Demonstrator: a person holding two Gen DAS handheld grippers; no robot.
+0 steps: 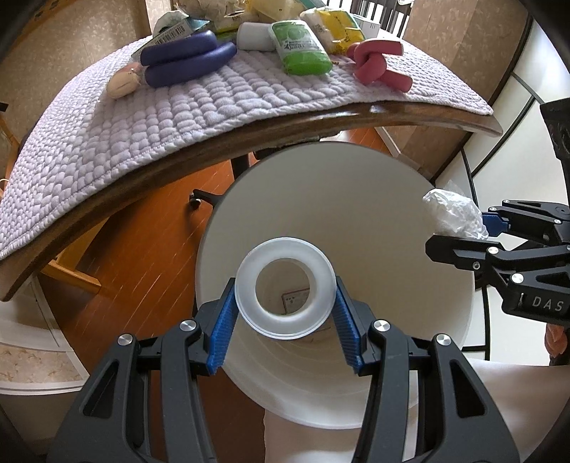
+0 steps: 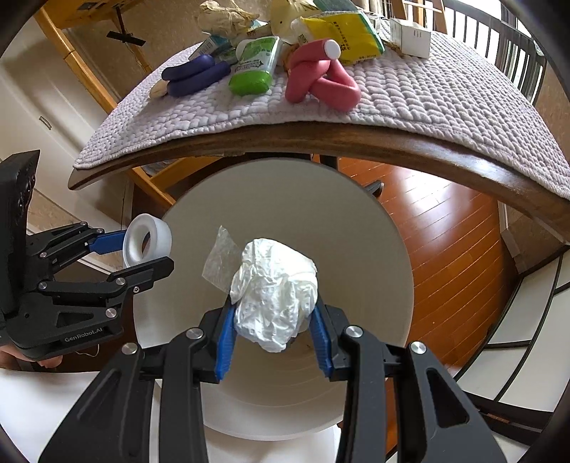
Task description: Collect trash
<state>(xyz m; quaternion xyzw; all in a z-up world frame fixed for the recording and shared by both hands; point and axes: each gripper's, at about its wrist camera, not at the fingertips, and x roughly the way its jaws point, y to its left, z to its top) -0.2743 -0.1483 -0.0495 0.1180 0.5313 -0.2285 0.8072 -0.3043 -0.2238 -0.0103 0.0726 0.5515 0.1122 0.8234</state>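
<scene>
Left gripper [image 1: 285, 302], black linkage with blue ribbed pads: pointed steeply downward, jaws closed against the two sides of a translucent white plastic ring [image 1: 285, 287]. Right gripper [image 2: 274, 313], same build: also pointed steeply downward, jaws clamped on a crumpled white plastic wad [image 2: 274, 285]. The two grippers sit side by side, near each other, not touching.

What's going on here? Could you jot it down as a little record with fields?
left gripper: shut on a white ring
right gripper: shut on a crumpled white wad
bin: white, open, under both grippers, on the floor by the table
table: covered by a lilac mat
on the mat: purple tube, green pack, pink tube, yellow pack
</scene>
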